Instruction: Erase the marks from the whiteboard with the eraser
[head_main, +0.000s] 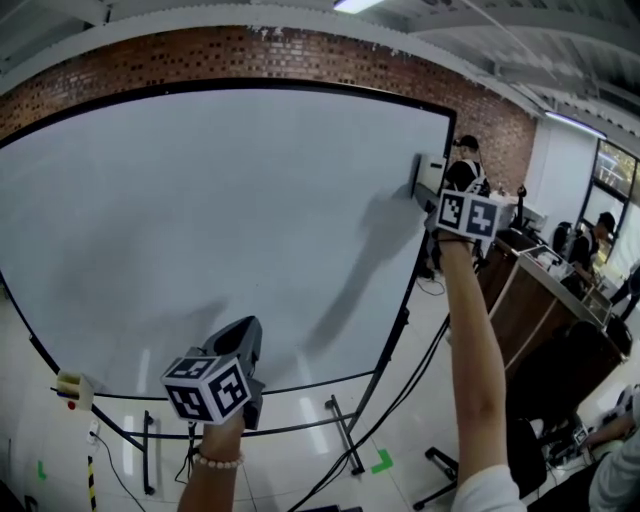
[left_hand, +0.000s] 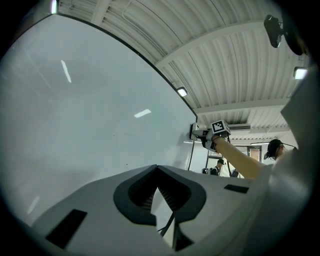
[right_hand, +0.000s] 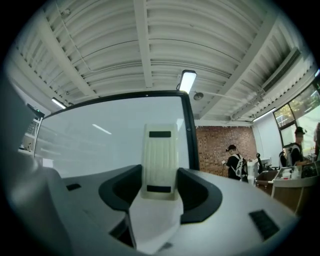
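The big whiteboard (head_main: 220, 220) on its black stand fills the head view; I make out no marks on it. My right gripper (head_main: 437, 192) is raised to the board's upper right corner, shut on a cream ribbed eraser (head_main: 429, 176) that lies against the surface there. The right gripper view shows the eraser (right_hand: 160, 160) clamped upright in the right gripper (right_hand: 160, 176), beside the board's black edge (right_hand: 189, 132). My left gripper (head_main: 243, 338) hangs low by the board's bottom rail; in its own view the left gripper (left_hand: 157, 168) is shut on nothing, facing the whiteboard (left_hand: 75, 110).
A brick wall (head_main: 250, 55) stands behind the board. Desks (head_main: 545, 290) and several people (head_main: 466, 160) are at the right. Cables and the stand's feet (head_main: 345, 440) run over the floor, with a green tape mark (head_main: 383, 462). A yellowish object (head_main: 70, 386) sits at the board's lower left corner.
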